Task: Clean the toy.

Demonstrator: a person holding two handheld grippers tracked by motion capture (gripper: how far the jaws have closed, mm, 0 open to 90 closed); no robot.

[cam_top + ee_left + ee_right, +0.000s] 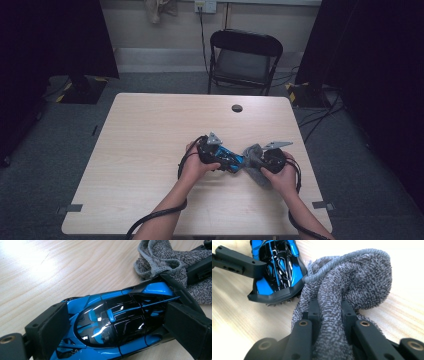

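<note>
A blue and black toy car (115,322) lies on the wooden table (150,130), clamped across its body by my left gripper (115,330). In the high view the car (231,161) sits between both hands. My right gripper (329,312) is shut on a bunched grey cloth (352,282), which presses against the car's rear end (277,293). The cloth (162,262) shows at the upper right of the left gripper view, touching the car's tail. From above, the left gripper (212,150) and right gripper (267,156) face each other, with the cloth (254,160) between them.
A round cable hole (237,108) sits near the table's far edge. A black folding chair (244,57) stands behind the table. Cables trail from both grippers off the near edge. Dark curtains flank both sides.
</note>
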